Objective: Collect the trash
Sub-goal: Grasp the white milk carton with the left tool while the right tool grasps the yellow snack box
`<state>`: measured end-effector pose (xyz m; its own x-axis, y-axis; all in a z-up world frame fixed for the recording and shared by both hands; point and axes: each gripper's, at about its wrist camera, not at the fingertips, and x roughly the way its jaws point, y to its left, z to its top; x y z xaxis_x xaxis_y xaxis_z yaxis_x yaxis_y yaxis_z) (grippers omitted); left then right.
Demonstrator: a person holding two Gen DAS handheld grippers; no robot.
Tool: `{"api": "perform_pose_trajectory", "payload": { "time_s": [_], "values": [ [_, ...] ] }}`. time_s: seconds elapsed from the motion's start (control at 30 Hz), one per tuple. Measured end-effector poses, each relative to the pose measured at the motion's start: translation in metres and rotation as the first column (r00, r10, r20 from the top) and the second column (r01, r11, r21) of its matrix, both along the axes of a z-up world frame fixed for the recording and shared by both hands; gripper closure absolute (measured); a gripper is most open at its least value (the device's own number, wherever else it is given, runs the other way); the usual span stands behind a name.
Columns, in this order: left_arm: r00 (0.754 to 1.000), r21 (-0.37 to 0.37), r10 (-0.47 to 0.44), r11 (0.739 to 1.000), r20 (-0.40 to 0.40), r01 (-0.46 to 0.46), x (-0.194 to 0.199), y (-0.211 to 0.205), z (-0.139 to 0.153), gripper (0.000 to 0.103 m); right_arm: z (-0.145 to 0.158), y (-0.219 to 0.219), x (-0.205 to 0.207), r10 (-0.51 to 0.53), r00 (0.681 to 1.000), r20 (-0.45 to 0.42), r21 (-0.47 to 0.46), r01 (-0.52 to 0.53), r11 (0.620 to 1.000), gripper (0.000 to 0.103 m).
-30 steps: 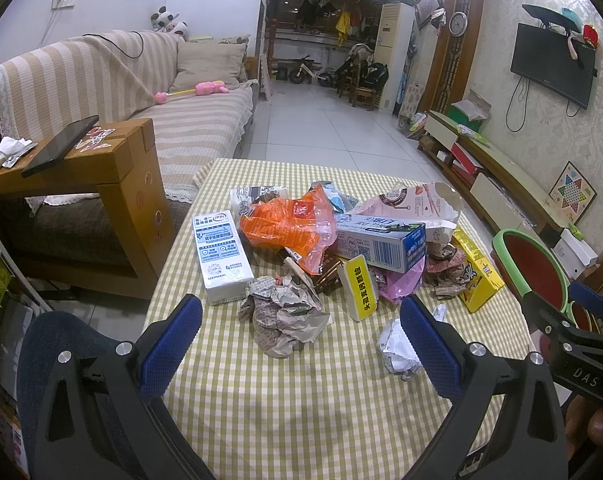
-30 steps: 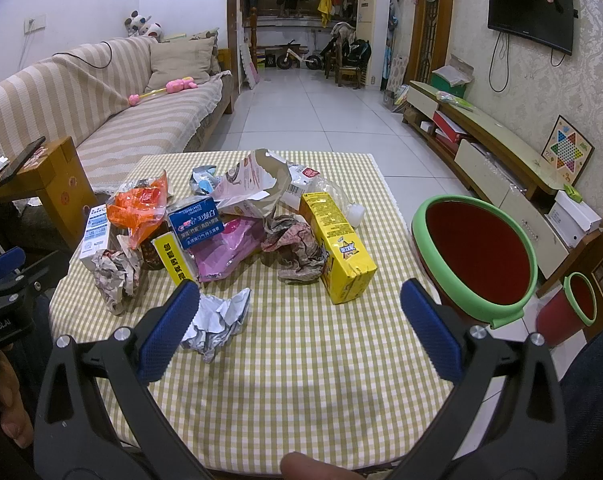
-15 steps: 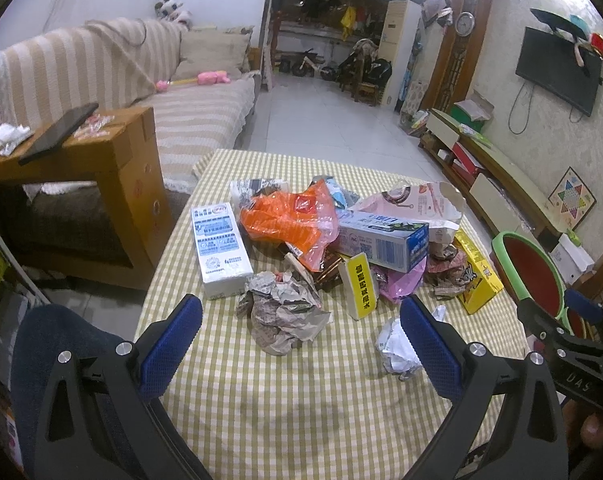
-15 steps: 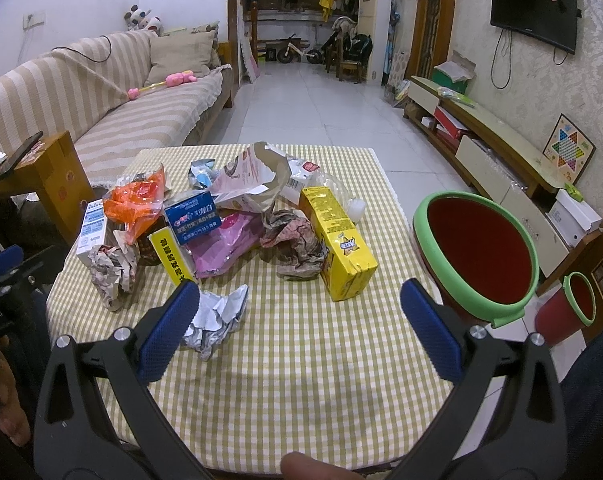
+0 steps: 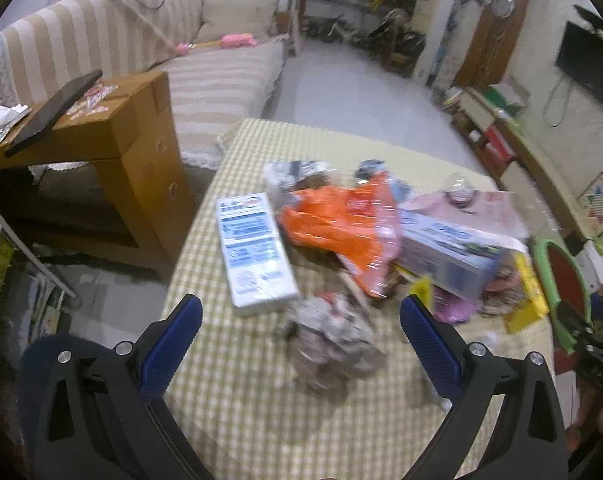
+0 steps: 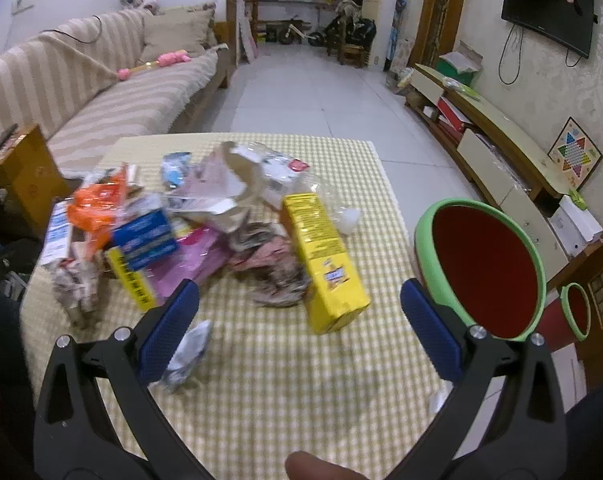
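A heap of trash lies on a yellow checked table (image 6: 301, 380). In the left wrist view my left gripper (image 5: 301, 344) is open and empty, just above a crumpled paper wad (image 5: 333, 344); a white and blue carton (image 5: 253, 252) and an orange plastic bag (image 5: 341, 228) lie beyond. In the right wrist view my right gripper (image 6: 299, 328) is open and empty, near a yellow box (image 6: 321, 256) and a crumpled foil wad (image 6: 189, 352). A red bin with a green rim (image 6: 481, 268) stands right of the table.
A striped sofa (image 6: 101, 92) and a wooden side table (image 5: 101, 128) stand to the left. A low TV cabinet (image 6: 493, 148) runs along the right wall. A smaller red and green bin (image 6: 577, 312) stands at the far right. A blue box (image 6: 145, 240) lies in the heap.
Both grippers have moved forward and lower toward the trash heap. The left one now hangs over the crumpled paper wad. Both stay open.
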<state>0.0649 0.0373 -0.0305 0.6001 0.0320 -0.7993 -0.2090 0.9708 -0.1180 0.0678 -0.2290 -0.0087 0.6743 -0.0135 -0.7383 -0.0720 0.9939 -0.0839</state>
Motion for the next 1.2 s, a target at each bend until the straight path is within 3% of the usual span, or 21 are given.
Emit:
{"api": "perform_pose_trajectory", "payload": {
  "time_s": [0.33, 0.7, 0.87, 1.13, 1.2],
  "values": [
    [0.99, -0.032, 0.064, 0.997, -0.123, -0.068, 0.043, 0.033, -0.027, 0.008, -0.035, -0.021, 0.047, -0.016, 0.989, -0.145, -0.036, 0.011, 0.999, 0.004],
    [0.979, -0.09, 0.076, 0.991, -0.187, -0.095, 0.068, 0.055, -0.054, 0.009, -0.05, -0.034, 0.066, 0.007, 0.978, -0.208, 0.001, -0.007, 1.0, 0.004],
    [0.974, -0.108, 0.083, 0.988, -0.212, -0.108, 0.079, 0.062, -0.066, 0.015, -0.058, -0.036, 0.072, 0.031, 0.968, -0.249, 0.03, -0.024, 0.999, 0.02],
    [0.97, -0.13, 0.055, 0.988, -0.236, -0.088, 0.087, 0.06, -0.08, 0.036, -0.068, -0.043, 0.077, 0.059, 0.95, -0.307, 0.088, -0.033, 0.996, 0.036],
    [0.971, -0.124, 0.052, 0.989, -0.232, -0.083, 0.087, 0.058, -0.08, 0.042, -0.07, -0.045, 0.078, 0.065, 0.947, -0.316, 0.103, -0.034, 0.994, 0.05]
  ]
}}
